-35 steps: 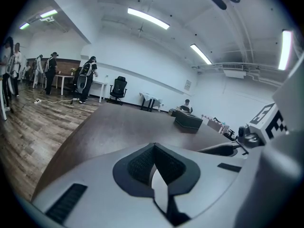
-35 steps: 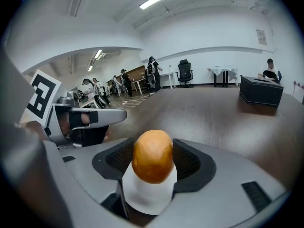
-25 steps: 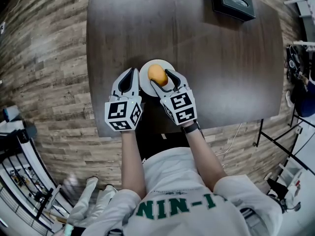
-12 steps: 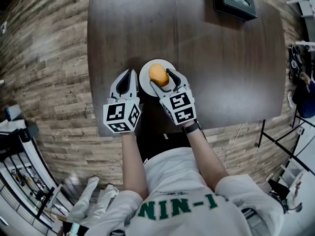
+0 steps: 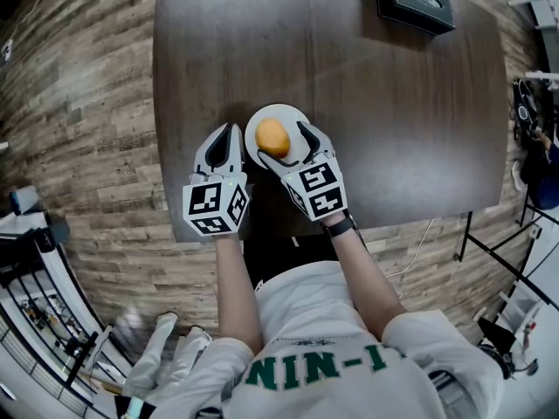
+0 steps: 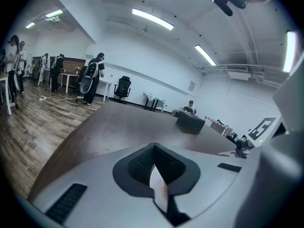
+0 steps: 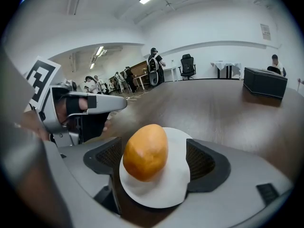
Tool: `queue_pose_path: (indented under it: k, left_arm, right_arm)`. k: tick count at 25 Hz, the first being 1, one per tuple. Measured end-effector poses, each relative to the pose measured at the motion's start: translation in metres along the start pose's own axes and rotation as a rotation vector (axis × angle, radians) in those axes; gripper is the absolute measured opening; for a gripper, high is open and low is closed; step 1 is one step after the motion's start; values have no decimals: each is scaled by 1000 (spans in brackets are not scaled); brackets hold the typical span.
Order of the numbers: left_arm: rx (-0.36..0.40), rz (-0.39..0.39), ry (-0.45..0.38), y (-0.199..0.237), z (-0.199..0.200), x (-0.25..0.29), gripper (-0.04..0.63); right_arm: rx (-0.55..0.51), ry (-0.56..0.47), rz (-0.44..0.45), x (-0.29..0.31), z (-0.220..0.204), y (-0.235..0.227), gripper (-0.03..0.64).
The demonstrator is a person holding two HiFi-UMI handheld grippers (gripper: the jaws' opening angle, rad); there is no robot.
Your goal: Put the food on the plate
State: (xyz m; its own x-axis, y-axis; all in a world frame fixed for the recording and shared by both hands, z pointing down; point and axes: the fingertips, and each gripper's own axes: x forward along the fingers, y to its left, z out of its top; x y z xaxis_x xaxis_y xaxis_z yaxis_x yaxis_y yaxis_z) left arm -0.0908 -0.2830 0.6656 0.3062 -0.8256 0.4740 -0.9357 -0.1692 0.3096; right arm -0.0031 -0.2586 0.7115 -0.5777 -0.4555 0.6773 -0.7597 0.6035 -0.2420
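Note:
A round orange piece of food [image 5: 273,136] [image 7: 146,151] rests on a small white plate [image 5: 281,112] [image 7: 173,186] near the front edge of the dark wooden table [image 5: 349,85]. My right gripper [image 5: 286,143] [image 7: 156,160] straddles the food from the near side. Its jaws are opening: the right pad stands well off the food and the left pad is close beside it without pressing. My left gripper [image 5: 229,134] [image 6: 154,167] rests just left of the plate, jaws together and nothing held. It also shows in the right gripper view as the left gripper [image 7: 90,106].
A dark tissue box [image 5: 414,3] [image 7: 265,82] [image 6: 191,122] stands at the table's far right. The table's front edge lies right under both grippers. People, desks and office chairs are far off across the room.
My right gripper's jaws have spread apart and let go of the food, which now sits on the plate slightly further left. The left gripper has barely moved.

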Motion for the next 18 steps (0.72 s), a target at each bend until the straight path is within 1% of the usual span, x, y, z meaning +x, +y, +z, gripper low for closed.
queue_pose_path:
  k: [3,8,14,15,16,18]
  left_arm:
    - [7,4,4,1,-2,-1,14]
    - [8,13,3,2,1,-4,14]
    - [18,15,-6,-2,7,-11,14]
    - [22,15,-7,-3,9,-13,14]
    - [27,15,-8,-4,10,-14,14]
    - [37,16,-12,-5,14,-17,14]
  right_arm:
    - [12,-11,-20,-2,1,-6,445]
    - [18,-23,-39,-9,4,-12,445]
    - [35,-86,-44,-23,25,-13,446]
    - [44,-103,-48,-27,29,-13,435]
    - [53,-122,-51,-30,33,-13,408]
    - [53,-150,-58,-37,42,-13,394]
